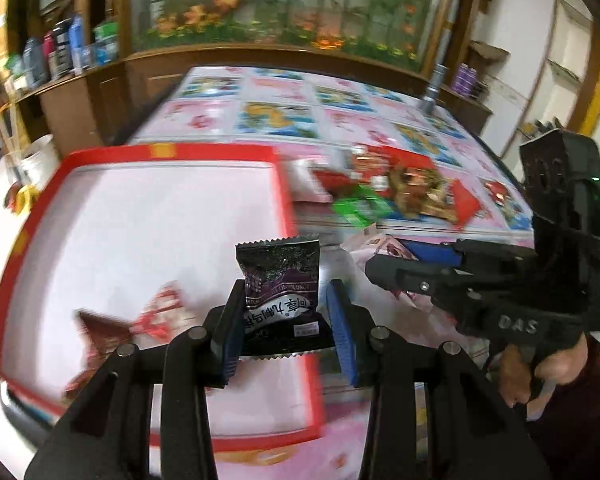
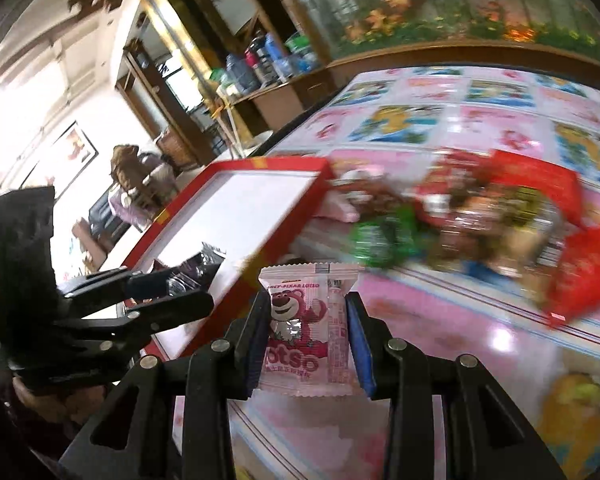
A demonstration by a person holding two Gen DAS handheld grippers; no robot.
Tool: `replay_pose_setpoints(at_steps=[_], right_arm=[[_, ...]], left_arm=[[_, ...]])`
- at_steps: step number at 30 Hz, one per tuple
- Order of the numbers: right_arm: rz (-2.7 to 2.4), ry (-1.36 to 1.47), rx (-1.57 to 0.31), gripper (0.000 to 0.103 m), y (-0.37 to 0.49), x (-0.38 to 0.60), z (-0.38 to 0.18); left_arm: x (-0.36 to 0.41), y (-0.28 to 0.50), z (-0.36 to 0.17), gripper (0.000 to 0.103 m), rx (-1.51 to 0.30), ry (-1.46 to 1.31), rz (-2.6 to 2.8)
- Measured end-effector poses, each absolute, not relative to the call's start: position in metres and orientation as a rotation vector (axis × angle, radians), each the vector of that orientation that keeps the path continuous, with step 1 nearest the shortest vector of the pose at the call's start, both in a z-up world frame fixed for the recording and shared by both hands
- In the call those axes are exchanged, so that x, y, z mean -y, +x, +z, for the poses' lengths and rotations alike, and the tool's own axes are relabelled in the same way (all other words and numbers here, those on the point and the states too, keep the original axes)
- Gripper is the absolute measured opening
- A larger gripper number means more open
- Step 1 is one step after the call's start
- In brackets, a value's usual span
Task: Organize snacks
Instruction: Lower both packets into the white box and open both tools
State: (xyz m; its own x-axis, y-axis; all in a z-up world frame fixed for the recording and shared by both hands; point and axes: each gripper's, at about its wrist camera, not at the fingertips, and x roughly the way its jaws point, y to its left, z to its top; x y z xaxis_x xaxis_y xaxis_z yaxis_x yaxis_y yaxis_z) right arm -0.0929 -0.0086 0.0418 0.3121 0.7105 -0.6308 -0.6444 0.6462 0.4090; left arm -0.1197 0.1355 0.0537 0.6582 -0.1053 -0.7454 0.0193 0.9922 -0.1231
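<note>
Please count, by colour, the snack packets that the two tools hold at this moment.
Black packet: 1
Pink packet: 1
Total: 2

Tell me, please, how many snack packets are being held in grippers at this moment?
2. The left gripper holds a dark purple packet over the red-rimmed tray. The right gripper holds a pink bear packet over the table.
</note>
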Motion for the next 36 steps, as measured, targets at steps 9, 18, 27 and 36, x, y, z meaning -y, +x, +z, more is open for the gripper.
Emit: replay_pose_setpoints(at_steps=[9, 18, 27, 36], right_arm=[[0.995, 0.061, -0.879, 0.037, -0.112, -0.087, 0.041], [1.06, 0.054, -0.936, 0.043, -0.119, -0.114, 0.034], [1.009, 0.135, -0.847, 0.058, -0.122, -0.075, 0.052], [0.737, 0.275, -0.744, 0.061, -0.082, 0.03, 0.07]], left_arm=[[-0.193, -0.138, 0.039, 0.037, -0.848, -0.133, 0.103], [-0.208, -0.141, 0.032, 0.039, -0.849, -0.106, 0.201], [-0.198, -0.144, 0.042, 0.064, -0.813, -0.058, 0.275], [-0.159, -0.136, 0.042, 0.068, -0.838, 0.007, 0.203]])
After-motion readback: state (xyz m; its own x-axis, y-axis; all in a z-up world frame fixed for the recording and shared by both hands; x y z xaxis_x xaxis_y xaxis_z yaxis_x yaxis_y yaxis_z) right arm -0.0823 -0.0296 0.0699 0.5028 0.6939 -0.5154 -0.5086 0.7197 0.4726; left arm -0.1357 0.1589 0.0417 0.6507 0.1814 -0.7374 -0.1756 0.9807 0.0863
